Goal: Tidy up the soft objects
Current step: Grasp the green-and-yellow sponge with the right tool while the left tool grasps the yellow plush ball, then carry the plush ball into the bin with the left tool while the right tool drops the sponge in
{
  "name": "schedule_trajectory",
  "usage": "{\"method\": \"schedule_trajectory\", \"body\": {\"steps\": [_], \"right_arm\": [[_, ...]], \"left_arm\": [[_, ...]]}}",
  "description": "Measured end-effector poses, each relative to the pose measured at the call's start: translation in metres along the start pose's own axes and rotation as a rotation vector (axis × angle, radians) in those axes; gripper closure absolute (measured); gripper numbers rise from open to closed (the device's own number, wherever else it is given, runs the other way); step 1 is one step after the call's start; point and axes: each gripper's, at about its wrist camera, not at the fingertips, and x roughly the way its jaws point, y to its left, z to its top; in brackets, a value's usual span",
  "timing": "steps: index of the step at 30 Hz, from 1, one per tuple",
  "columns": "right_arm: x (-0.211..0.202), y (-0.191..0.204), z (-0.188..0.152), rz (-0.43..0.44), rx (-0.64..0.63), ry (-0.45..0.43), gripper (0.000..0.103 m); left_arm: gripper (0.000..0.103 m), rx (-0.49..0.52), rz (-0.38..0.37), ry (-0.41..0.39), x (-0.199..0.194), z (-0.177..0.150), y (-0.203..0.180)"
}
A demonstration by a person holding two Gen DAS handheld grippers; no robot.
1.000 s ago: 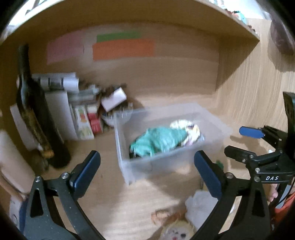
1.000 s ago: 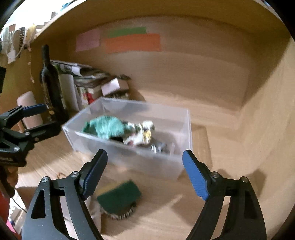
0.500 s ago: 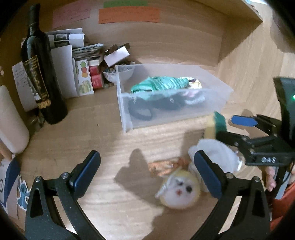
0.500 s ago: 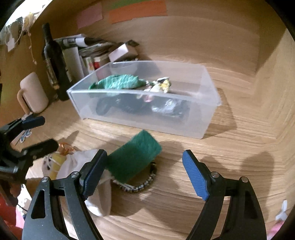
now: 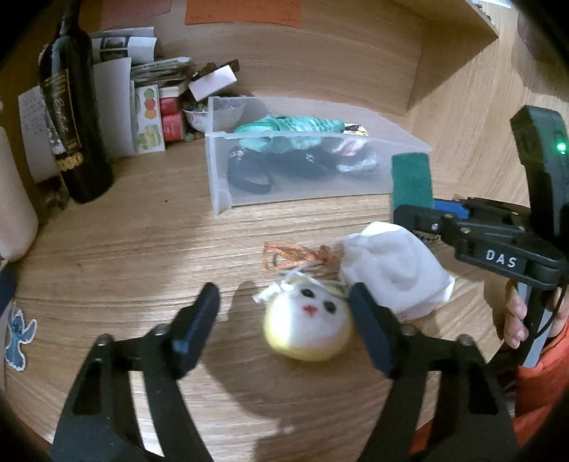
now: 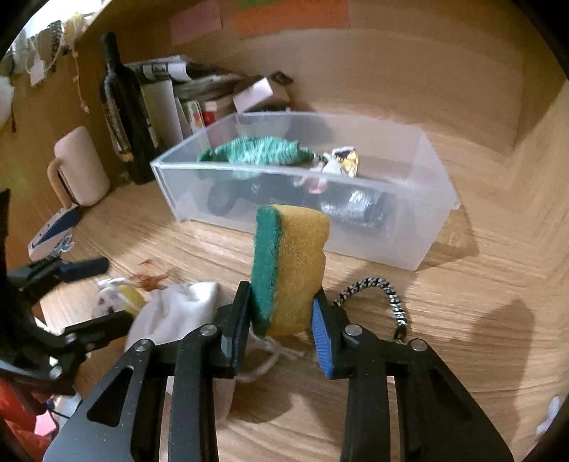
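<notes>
Nearest the right wrist camera, the right gripper (image 6: pixel 281 330) is seen with its jaws just closed in; its fingers (image 6: pixel 322 337) are pinched on a green-and-yellow sponge (image 6: pixel 288 266), held upright above the wooden counter (image 6: pixel 462 320). In the left wrist view, the left gripper (image 5: pixel 284 320) is seen low over the counter, its jaws just narrowed; a round yellow plush toy (image 5: pixel 307 328) is straddled, the right finger just touching it, the left one apart, so no pinch is made. A crumpled white cloth (image 5: pixel 391 270) is found just behind the toy, with orange string (image 5: pixel 291 254) beside it. A black-and-white braided band (image 6: pixel 384 295) lies on the counter to the right of the sponge. Farther back, a clear plastic bin (image 6: pixel 419 234) is set on the counter, holding a teal knitted piece (image 6: pixel 256 151), dark items and a small patterned item. Behind it to the left, a dark wine bottle (image 5: pixel 71 117), a pale mug (image 6: pixel 80 167), papers and small boxes (image 5: pixel 149 117) are stacked against the wooden back wall (image 6: pixel 409 71), where coloured paper notes (image 6: pixel 291 14) are stuck. A cartoon sticker (image 5: pixel 17 334) is seen at the counter's left edge.
</notes>
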Motion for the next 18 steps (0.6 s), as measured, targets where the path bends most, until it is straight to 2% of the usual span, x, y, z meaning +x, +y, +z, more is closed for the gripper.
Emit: {"method": "schedule_trajectory", "body": {"steps": [3,4,10,18], "right_arm": [[-0.011,-0.003,0.000,-0.005,0.022,-0.041,0.074],[-0.015,-0.004,0.001,-0.008,0.028,-0.051,0.074],[-0.036,-0.017,0.007,-0.029,0.054,-0.114,0.074],[-0.054,-0.027,0.016,-0.054,0.071,-0.182,0.074]], "left_arm": [[0.056,-0.004,-0.022,0.004,0.000,0.001,0.000],[0.059,-0.005,-0.026,0.005,0.000,0.002,0.000],[0.060,-0.011,-0.018,-0.049,-0.010,0.014,0.002],[0.060,-0.001,-0.007,-0.169,-0.031,0.052,0.007]]}}
